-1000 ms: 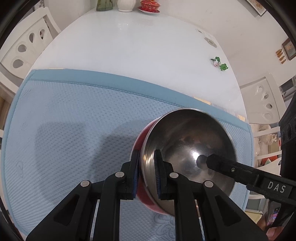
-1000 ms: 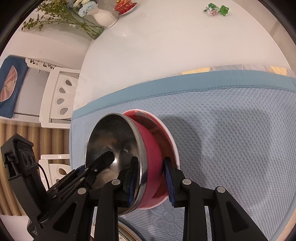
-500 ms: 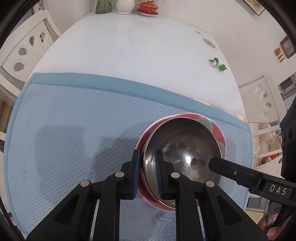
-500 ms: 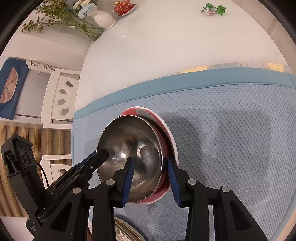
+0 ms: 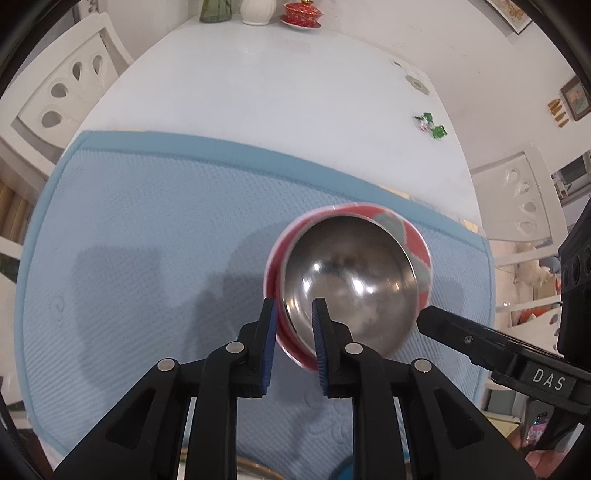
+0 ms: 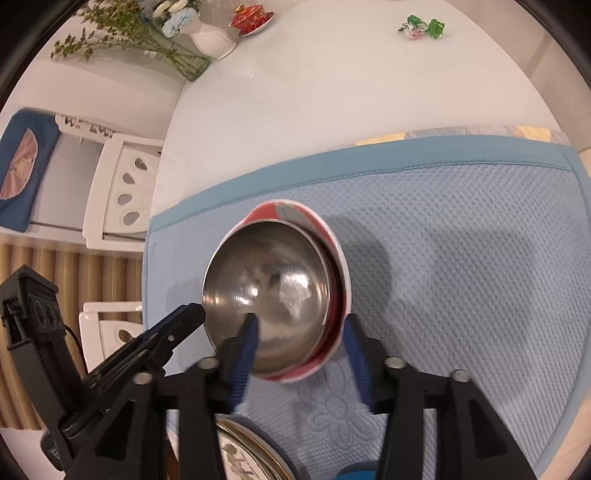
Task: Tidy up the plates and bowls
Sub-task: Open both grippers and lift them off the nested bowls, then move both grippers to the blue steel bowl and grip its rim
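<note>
A steel bowl [image 5: 354, 284] sits nested in a red patterned bowl [image 5: 413, 240] on the blue mat [image 5: 147, 240]. My left gripper [image 5: 293, 328] has its pads apart, straddling the near rims of both bowls without pinching them. My right gripper [image 6: 301, 352] is open wide, its fingers on either side of the near rims of the steel bowl [image 6: 269, 295] and the red bowl [image 6: 332, 254]. The right gripper's finger [image 5: 480, 339] shows at the right of the left wrist view. The left gripper's finger [image 6: 159, 339] shows at the left of the right wrist view.
A gold-rimmed plate [image 6: 251, 454] lies at the mat's near edge, partly hidden by my fingers. A vase [image 6: 212, 38], a red lidded cup [image 6: 251, 18] and a green trinket [image 6: 421, 27] stand at the table's far side. White chairs [image 5: 59, 99] surround the table.
The nested bowls came down from a tilt to rest level on the mat. Both grippers opened off the rims, the right one widely, and drew back slightly.
</note>
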